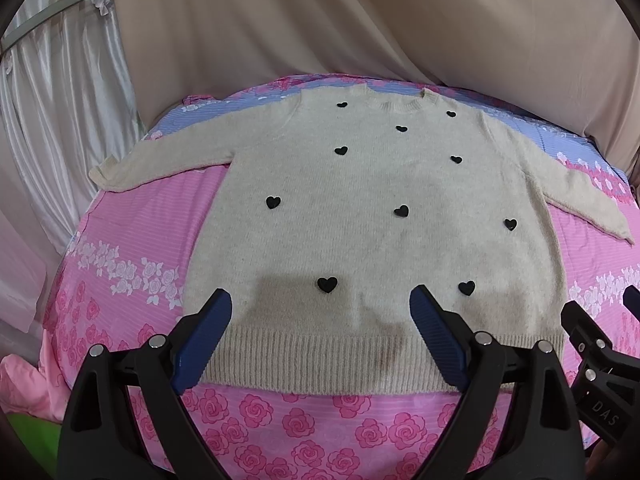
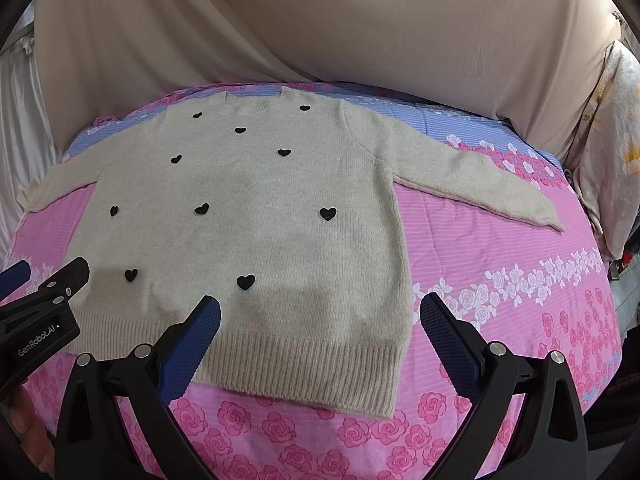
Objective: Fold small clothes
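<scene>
Hovering low in the frame with its blue-padded fingers spread wide and grasping nothing, the left gripper frames the ribbed hem of the sweater. In the right wrist view the right gripper is likewise released, its left finger over the hem at lower centre and its right finger over bare bedsheet just past the garment's side edge. Each gripper shows in the other's view: the right one at the lower right edge of the left wrist view, the left one at the lower left edge of the right wrist view.

The cream knitted sweater with black hearts lies flat and face up across the middle of both frames, neckline toward the top, both sleeves stretched outward and angled down. It rests on a pink rose-printed bedsheet with a blue band near the top. A beige curtain fills the upper frame; a white satin drape hangs at upper left of the left wrist view.
</scene>
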{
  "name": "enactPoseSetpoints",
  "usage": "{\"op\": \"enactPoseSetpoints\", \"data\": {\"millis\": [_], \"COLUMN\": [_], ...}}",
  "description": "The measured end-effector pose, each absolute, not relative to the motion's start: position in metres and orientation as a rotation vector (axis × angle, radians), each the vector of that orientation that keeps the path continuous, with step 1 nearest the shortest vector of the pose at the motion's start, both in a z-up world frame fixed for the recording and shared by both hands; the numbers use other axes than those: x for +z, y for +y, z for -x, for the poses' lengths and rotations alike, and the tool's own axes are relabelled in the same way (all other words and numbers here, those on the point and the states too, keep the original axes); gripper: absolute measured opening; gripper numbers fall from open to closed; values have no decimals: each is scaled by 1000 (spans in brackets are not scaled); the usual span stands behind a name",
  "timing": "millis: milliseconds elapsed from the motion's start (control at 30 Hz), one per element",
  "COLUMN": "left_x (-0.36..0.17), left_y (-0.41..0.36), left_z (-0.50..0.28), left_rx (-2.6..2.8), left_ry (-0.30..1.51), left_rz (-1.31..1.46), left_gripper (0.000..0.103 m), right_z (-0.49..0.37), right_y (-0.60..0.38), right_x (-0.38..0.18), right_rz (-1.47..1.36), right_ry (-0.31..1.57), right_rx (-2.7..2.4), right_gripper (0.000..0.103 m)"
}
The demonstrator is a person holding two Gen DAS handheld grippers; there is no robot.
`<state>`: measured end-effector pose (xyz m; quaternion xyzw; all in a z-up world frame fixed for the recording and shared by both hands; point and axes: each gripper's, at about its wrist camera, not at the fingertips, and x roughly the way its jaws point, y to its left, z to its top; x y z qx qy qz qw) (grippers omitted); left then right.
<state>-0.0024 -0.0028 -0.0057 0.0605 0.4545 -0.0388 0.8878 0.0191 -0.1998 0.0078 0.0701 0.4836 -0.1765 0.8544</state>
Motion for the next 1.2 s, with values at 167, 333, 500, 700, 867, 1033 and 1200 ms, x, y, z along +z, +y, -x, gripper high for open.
{"op": "enactPoseSetpoints", "data": {"millis": [167, 333, 500, 700, 867, 1033, 1200], "left_x": [-6, -6, -6, -7, -7, -8, -8], "left_y": [-3, -3, -4, -4, -4, -4, -4], "left_z": [2, 2, 2, 3, 3, 3, 2], "left_rx": [-80, -78, -77, -77, -77, -78, -78], "left_ry": [945, 944, 944, 944, 944, 946, 947], "left_rz": [-125, -126, -127, -128, -129, -129, -130], "left_gripper": [88, 88, 88, 88, 88, 88, 88], "right_z": [-19, -19, -20, -20, -20, -20, -21], "right_y": [-199, -199, -199, -199, -199, -198, -198], "right_x": [8, 7, 7, 7, 7, 6, 6], "right_rz": [-147, -148, -147, -147, -147, -147, -147], "right_ry": [1017, 1017, 1017, 1018, 1018, 1019, 1019], "right_rx": [-372, -371, -371, -370, -371, -371, -371], "right_gripper": [98, 98, 98, 98, 98, 98, 98]}}
